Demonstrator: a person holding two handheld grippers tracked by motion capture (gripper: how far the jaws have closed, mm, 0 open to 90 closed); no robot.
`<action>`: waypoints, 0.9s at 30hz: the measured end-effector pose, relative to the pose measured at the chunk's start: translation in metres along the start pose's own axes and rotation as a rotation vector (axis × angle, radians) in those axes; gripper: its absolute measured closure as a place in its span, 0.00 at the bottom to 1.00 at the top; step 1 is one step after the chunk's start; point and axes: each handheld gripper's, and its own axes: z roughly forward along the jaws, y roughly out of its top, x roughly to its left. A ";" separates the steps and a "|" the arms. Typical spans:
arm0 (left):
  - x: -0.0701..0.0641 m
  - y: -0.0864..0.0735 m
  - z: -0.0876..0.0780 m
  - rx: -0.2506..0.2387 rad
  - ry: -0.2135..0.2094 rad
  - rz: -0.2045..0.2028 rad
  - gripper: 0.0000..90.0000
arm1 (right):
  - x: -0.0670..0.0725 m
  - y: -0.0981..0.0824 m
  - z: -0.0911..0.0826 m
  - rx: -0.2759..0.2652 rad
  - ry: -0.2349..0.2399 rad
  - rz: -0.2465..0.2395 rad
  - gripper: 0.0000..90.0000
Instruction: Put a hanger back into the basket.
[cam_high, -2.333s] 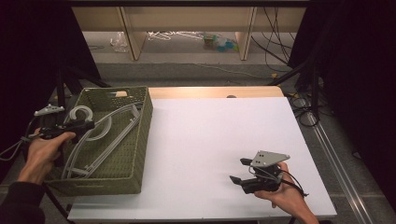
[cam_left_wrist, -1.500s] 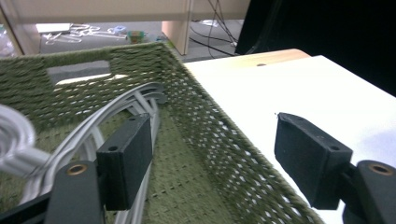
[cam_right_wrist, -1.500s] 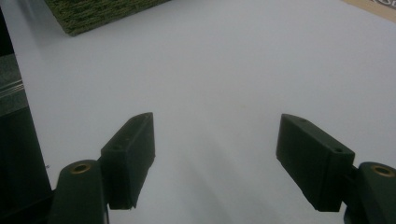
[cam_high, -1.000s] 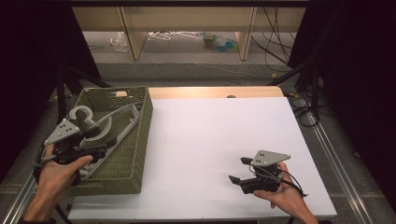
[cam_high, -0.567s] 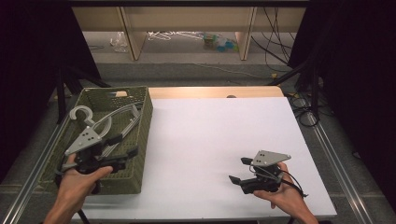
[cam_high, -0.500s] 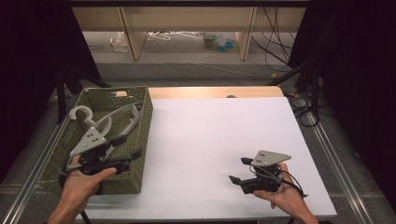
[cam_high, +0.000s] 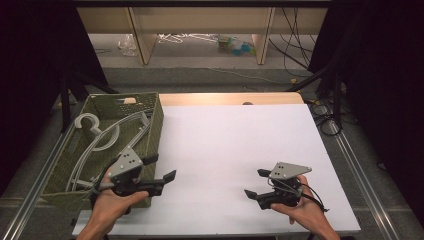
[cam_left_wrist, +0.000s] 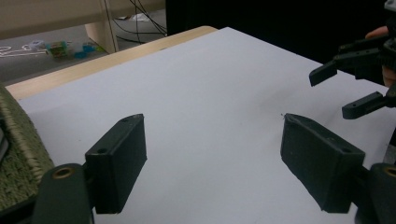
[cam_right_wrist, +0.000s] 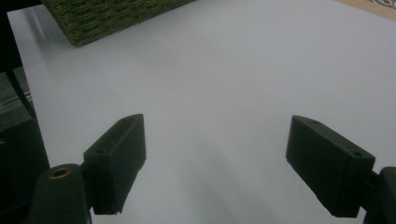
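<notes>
High view, near edge: two forearms are entering from the bottom, each hand gripping a black two-jaw gripper.

Left gripper (cam_high: 161, 169): sitting at the near right corner of the basket, jaws spread wide and pointing right over the white sheet, nothing lying between them. In the left gripper view the two black pads (cam_left_wrist: 119, 165) are standing well apart above bare white surface, with the basket's woven wall showing at the left edge and the other gripper farther off at the upper right.

Right gripper (cam_high: 256, 184): resting low over the near right part of the table, grey three-cornered plate on top, jaws pointing left. Its jaws have just been opening further, and they are standing wide with nothing between them; the right gripper view is showing both pads over bare white surface.

White rectangular table sheet (cam_high: 230, 145): lying bare between the two grippers.

Olive-green woven rectangular basket (cam_high: 155, 117): standing at the left edge of the table, just beside the left gripper.

Grey plastic clothes hangers (cam_high: 100, 137): lying inside the basket, one hook curling towards the far left corner; neither gripper is touching them.

Farther off: pale wooden table edge (cam_high: 230, 98), then floor with cables and small clutter.
</notes>
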 end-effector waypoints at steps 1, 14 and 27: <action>-0.001 -0.001 0.001 -0.002 -0.008 0.004 0.25 | 0.000 0.000 0.001 0.001 0.001 0.000 0.23; -0.023 -0.024 0.021 0.002 -0.073 0.049 0.24 | 0.006 0.000 0.001 0.004 0.019 -0.012 0.22; -0.028 -0.046 0.030 0.007 -0.077 0.052 0.23 | 0.017 -0.008 -0.006 -0.001 0.019 -0.005 0.22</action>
